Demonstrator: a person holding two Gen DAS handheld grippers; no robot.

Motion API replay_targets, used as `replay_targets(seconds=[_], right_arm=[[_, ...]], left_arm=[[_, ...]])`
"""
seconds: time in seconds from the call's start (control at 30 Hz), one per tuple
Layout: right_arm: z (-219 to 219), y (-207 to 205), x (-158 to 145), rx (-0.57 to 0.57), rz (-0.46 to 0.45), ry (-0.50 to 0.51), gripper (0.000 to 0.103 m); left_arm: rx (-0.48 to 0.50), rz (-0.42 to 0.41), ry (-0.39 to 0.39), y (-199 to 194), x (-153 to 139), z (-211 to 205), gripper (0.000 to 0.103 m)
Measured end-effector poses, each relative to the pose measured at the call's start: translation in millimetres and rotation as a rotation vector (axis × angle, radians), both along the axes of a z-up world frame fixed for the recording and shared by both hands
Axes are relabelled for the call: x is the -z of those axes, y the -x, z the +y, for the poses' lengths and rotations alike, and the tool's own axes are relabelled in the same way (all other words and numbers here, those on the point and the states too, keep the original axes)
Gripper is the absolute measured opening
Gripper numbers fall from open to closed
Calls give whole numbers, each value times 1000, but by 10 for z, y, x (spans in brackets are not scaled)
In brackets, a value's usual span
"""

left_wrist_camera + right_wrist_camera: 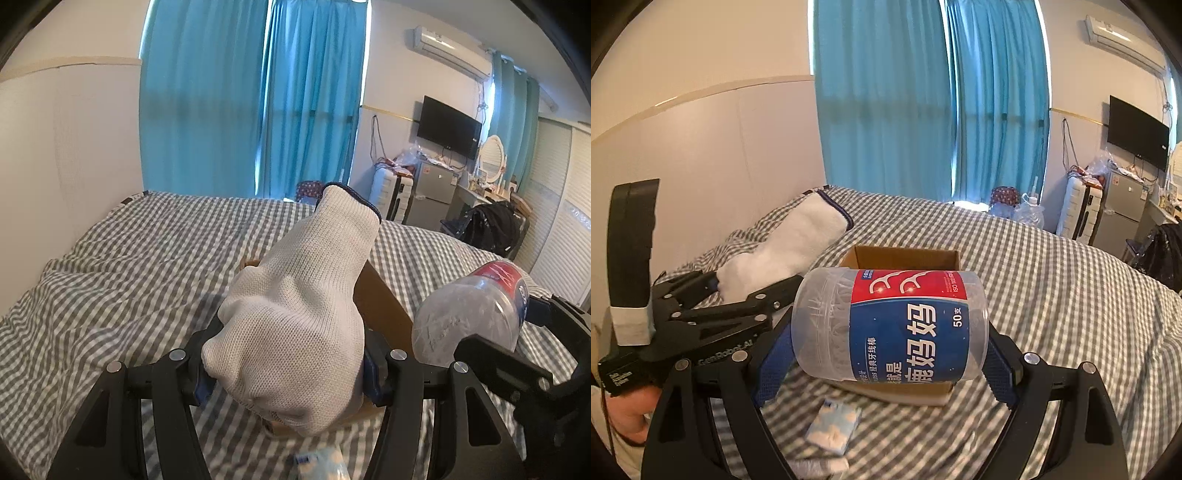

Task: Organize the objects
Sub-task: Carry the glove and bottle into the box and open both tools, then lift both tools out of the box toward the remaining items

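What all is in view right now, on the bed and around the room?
glove: one, white knit, held up in the left gripper
floss-pick jar: one, clear with red and blue label, held sideways in the right gripper
cardboard box: one, brown, open, on the bed
tissue pack: one, pale blue and white, on the bed in front of the box
bed cover: one, grey and white check
curtains: teal, behind the bed
television: one, black, on the wall
fridge: one, silver, under the television
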State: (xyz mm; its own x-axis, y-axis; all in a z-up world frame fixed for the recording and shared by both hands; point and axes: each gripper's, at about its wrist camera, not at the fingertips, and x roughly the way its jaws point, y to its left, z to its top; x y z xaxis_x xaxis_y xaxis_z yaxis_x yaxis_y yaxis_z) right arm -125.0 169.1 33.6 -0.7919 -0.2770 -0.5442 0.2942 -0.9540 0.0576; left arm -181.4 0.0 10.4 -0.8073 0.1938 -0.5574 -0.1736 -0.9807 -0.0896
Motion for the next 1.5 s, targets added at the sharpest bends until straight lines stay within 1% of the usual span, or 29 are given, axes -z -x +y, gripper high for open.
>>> replay_targets(seconds=[0.23, 0.37, 0.47, 0.6, 0.67, 0.73, 0.8, 0.87, 0.93, 0.97, 1.0, 1.03, 1.1, 1.2, 1.37, 1.5], right_arm=[[-51, 423, 94, -11, -17, -17, 88], [-55, 660, 262, 3, -49, -29, 88], [-60, 752, 436, 16, -74, -40, 88], [13, 949, 605, 36, -111, -21, 88], [52, 997, 665, 36, -124, -12, 88], [47, 1008, 703, 39, -118, -8, 88], [72, 1005, 703, 33, -110, 2, 88], [116, 990, 691, 45, -107, 24, 88], [135, 979, 658, 41, -107, 62, 90], [161, 953, 626, 42, -97, 82, 96], [191, 920, 581, 51, -85, 95, 103], [215, 889, 521, 65, -69, 98, 103], [238, 804, 399, 83, -42, 97, 103], [263, 675, 238, 101, -24, 90, 103], [318, 329, -68, 118, 14, 55, 103], [330, -17, -313, 124, 45, 20, 103]], left_arm=[[13, -39, 24, 357, 188, 103, 62], [25, -86, 35, 566, 359, 171, 62], [35, -102, 52, 677, 444, 246, 62], [53, -125, 80, 819, 550, 329, 62], [64, -145, 75, 872, 599, 347, 62], [75, -159, 72, 885, 635, 358, 62], [81, -162, 66, 879, 645, 358, 65], [85, -161, 57, 849, 633, 360, 70], [84, -161, 51, 810, 605, 350, 81], [76, -152, 51, 777, 570, 349, 83], [68, -141, 51, 727, 523, 340, 89], [62, -135, 51, 710, 478, 334, 92], [52, -117, 47, 628, 366, 302, 94], [29, -87, 42, 453, 178, 221, 98], [10, -27, 25, 80, -172, 114, 99], [1, 20, 32, -250, -402, 69, 100]])
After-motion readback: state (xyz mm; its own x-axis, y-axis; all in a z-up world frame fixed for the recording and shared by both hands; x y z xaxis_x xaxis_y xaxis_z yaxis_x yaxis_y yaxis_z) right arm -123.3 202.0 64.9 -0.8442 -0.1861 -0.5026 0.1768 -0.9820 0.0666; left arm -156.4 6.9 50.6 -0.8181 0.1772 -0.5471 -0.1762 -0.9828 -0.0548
